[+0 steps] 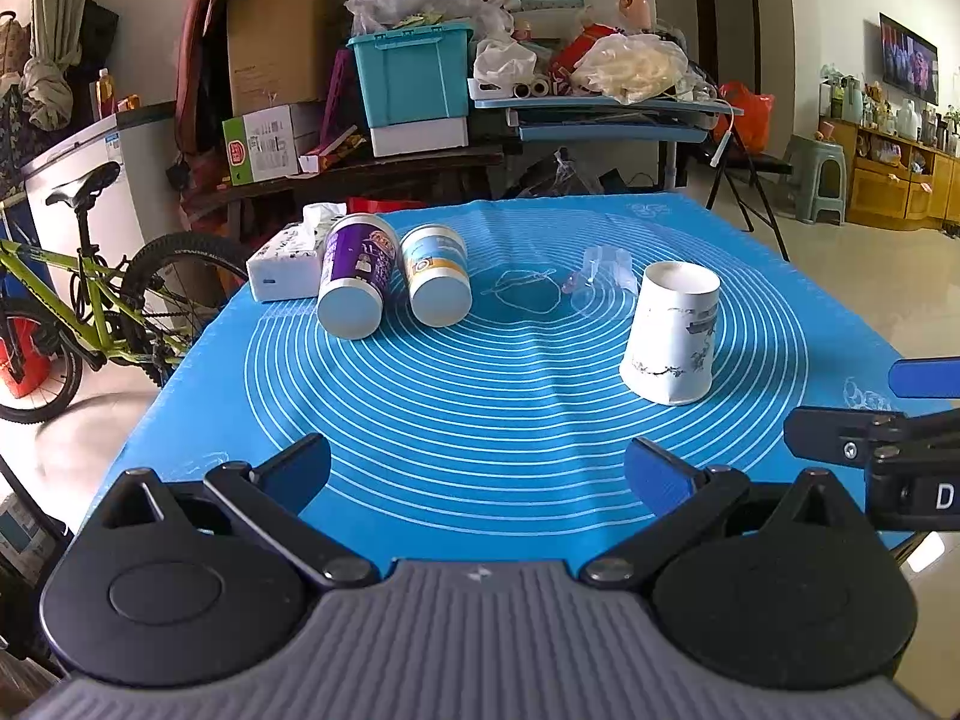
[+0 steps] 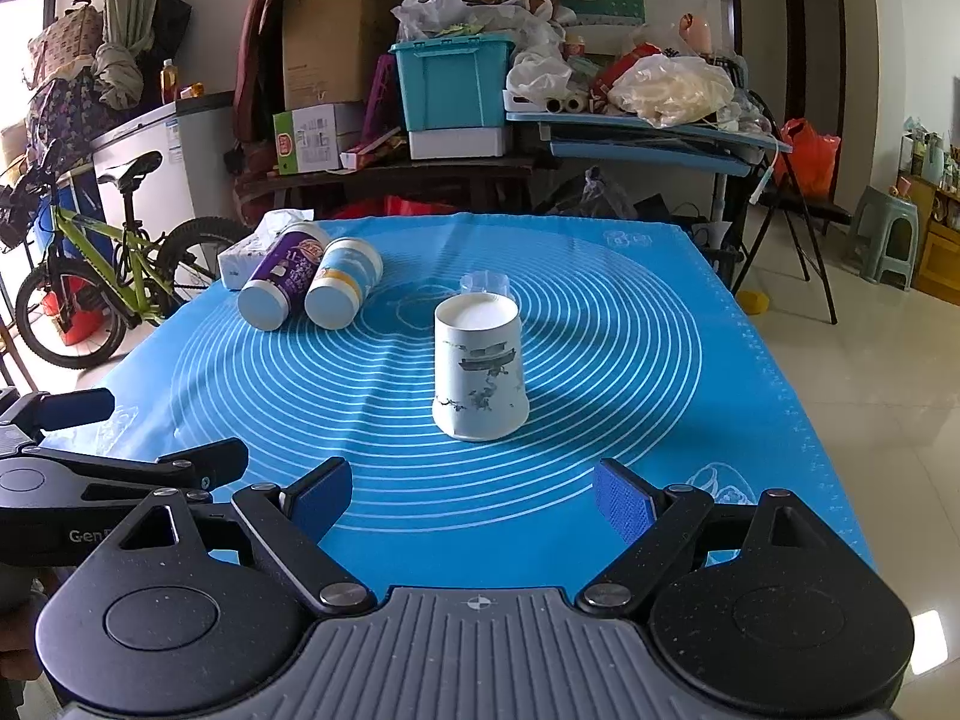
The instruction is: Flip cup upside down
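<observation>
Right claw (image 1: pixel 900 402) cut off; clear item (image 2: pixel 485 283) behind cup (image 2: pixel 480 367) unclear.

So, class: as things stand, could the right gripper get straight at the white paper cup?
Probably yes. The right gripper is open, and the white paper cup stands straight ahead on the blue mat with nothing between them.

The silicone mat (image 2: pixel 600 312) is bright blue, printed with pale concentric rings. The paper cup (image 2: pixel 480 369) is white with a grey-blue ink-wash landscape and dark branch motif. One canister (image 2: pixel 282 282) has a purple label and white ends; its neighbour (image 2: pixel 343 282) is pale blue and white with a yellow band. The tissue box (image 1: pixel 287 264) is white with small dark print. Both the left gripper (image 1: pixel 477 471) and right gripper (image 2: pixel 474 501) are black with blue pads.
</observation>
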